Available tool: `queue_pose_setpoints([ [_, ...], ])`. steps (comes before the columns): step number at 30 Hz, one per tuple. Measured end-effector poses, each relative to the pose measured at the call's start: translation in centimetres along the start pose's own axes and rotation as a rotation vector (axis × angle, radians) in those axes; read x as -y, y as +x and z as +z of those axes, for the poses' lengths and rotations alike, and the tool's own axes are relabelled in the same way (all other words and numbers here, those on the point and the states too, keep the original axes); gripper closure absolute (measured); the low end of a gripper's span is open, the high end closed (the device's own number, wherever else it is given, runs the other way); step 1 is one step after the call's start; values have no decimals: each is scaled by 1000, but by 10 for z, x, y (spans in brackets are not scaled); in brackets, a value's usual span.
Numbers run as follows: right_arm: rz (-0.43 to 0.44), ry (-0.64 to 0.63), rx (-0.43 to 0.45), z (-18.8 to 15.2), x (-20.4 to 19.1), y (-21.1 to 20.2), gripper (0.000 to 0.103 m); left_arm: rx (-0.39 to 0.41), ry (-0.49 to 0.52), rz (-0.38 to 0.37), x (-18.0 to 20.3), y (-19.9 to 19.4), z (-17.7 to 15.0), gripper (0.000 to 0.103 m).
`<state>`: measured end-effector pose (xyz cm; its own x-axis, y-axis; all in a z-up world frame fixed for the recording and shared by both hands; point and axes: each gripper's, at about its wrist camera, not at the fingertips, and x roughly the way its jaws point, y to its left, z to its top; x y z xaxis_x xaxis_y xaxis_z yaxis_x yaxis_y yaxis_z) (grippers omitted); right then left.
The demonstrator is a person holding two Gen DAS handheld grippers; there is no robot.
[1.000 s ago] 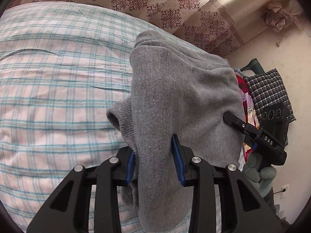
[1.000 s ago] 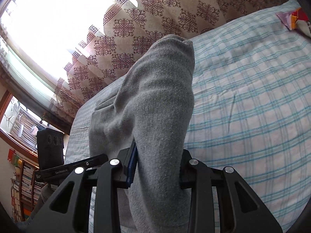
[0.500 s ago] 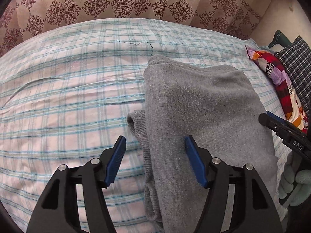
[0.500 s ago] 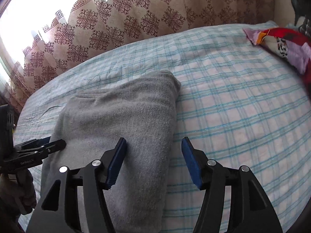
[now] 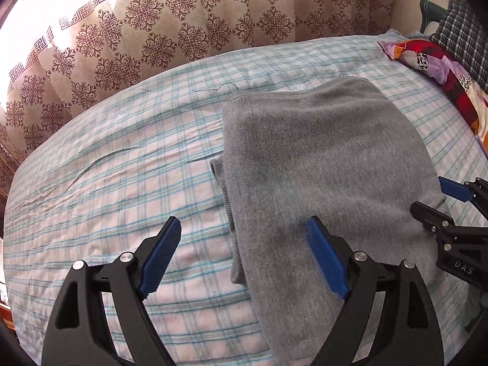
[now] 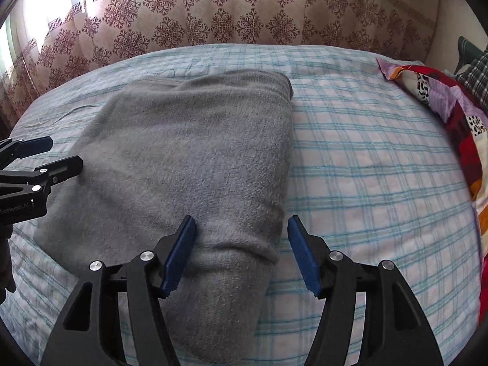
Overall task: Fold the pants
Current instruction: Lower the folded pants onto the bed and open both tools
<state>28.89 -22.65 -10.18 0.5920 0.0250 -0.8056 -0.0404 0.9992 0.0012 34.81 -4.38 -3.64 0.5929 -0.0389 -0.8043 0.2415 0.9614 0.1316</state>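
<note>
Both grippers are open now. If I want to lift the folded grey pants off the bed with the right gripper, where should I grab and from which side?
Probably the near right edge of the grey pants, coming in low from the camera side. The layers there bunch into a thick roll lying between the open right gripper fingers on the plaid bedsheet.

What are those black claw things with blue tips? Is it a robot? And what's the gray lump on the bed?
No robot here: a person holds a pinching tool in each hand, and each tool has a camera looking along its fingers. One picture comes from the left gripper, the other from the right gripper. Both are open and hold nothing. The gray lump is a pair of pants, folded and lying on the checked bed sheet. A colorful pillow lies at the bed's edge, with patterned curtains behind.
</note>
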Motion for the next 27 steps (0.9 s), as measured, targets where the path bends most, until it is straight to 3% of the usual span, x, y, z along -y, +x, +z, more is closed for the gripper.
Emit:
queue_pose_setpoints([
  [6, 1, 2, -12, 1, 0, -9, 37, -19, 11, 20, 5, 4, -10, 18],
  [14, 29, -7, 15, -18, -4, -49, 35, 11, 32, 47, 13, -24, -21, 18],
  [22, 32, 20, -79, -43, -3, -29, 34, -7, 55, 64, 25, -29, -39, 17],
  [27, 53, 39, -44, -44, -1, -50, 34, -5, 50, 68, 27, -39, -49, 17],
])
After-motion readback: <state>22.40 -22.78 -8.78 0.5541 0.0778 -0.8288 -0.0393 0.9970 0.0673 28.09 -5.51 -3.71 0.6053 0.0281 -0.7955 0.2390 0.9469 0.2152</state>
